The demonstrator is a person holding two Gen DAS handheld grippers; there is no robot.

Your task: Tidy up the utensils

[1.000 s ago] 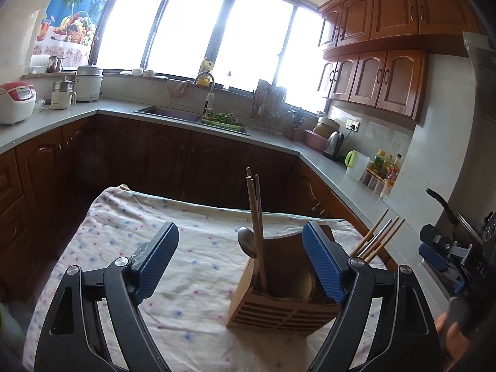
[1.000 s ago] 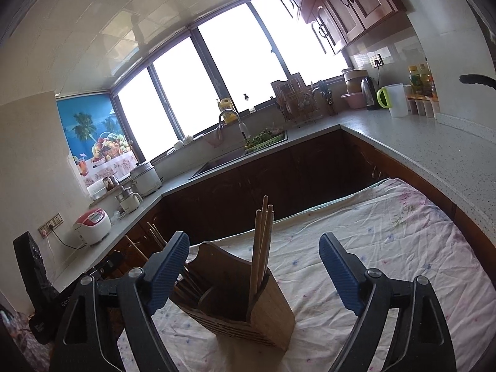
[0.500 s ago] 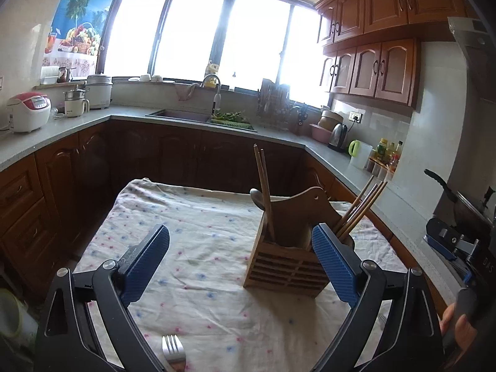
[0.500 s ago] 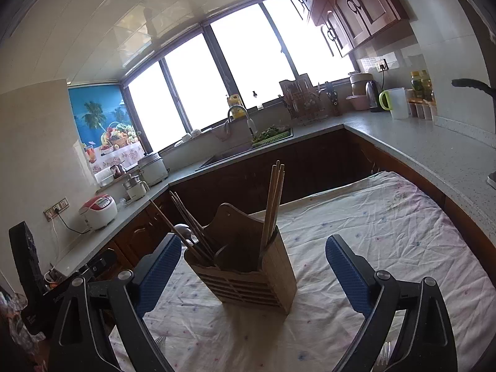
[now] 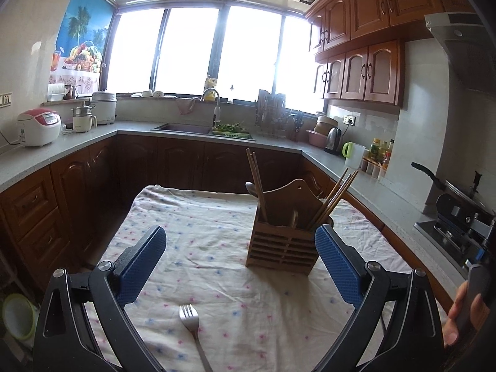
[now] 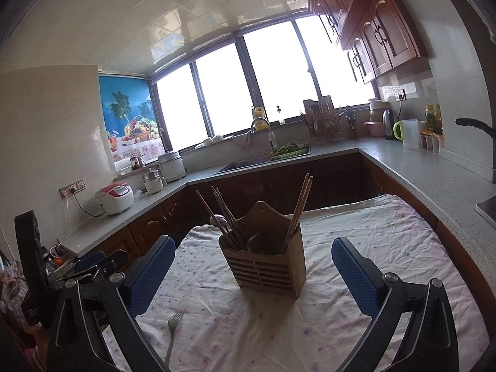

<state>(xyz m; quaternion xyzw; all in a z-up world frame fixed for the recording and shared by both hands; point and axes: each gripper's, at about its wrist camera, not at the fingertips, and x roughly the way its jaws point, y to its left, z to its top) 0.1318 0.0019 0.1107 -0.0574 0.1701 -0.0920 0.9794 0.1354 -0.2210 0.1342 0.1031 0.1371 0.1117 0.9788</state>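
Left wrist view. Left gripper point(image 5: 240, 263): jaws spread wide, nothing between the blue pads point(image 5: 141, 268). Wooden utensil holder point(image 5: 283, 245): upright on the floral tablecloth point(image 5: 201, 217), ahead and toward the right pad. Contents: one pair of chopsticks point(image 5: 256, 183) in the left compartment, a leaning bundle of chopsticks point(image 5: 336, 197) in the right, a spoon point(image 5: 250, 187) bowl showing behind the left pair. Fork point(image 5: 193, 330): flat on the cloth between the jaws, tines toward the holder, well apart from it.

Right wrist view. Right gripper point(image 6: 252, 276): jaws wide, holding nothing. Utensil holder point(image 6: 268, 263): centred between the pads point(image 6: 356, 274), upright. Fork point(image 6: 173, 336): on the cloth near the left pad, apart from the holder. Kitchen counter point(image 6: 412, 176) and sink point(image 6: 245, 164) behind.
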